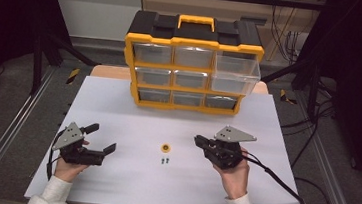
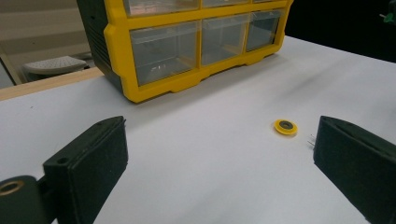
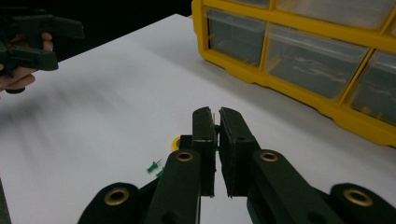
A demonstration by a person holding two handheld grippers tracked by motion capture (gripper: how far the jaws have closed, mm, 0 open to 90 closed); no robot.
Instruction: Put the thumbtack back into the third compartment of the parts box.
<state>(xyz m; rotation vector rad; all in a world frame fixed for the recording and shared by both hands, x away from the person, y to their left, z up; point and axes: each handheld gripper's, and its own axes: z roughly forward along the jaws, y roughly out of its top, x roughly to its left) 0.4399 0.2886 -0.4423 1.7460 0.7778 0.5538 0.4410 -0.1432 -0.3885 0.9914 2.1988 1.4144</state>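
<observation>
My right gripper (image 1: 199, 141) is held a little above the white table (image 1: 119, 101), right of centre, pointing left. Its jaws (image 3: 217, 116) are shut, with a sliver of green plastic and a thin pin tip showing between the pads: a green pushpin. Two more green pushpins (image 1: 164, 160) (image 3: 153, 166) lie on the table below a small yellow disc (image 1: 165, 148) (image 2: 285, 127). My left gripper (image 1: 101, 138) (image 2: 219, 154) rests at the left, open wide with nothing between its fingers, and points toward the disc.
A yellow and black drawer organizer (image 1: 193, 63) (image 2: 187, 46) stands at the back of the table with clear drawers. Its top right drawer (image 1: 236, 73) is pulled out. Cables trail off the table's right side. The left gripper (image 3: 65, 44) shows far off in the right gripper view.
</observation>
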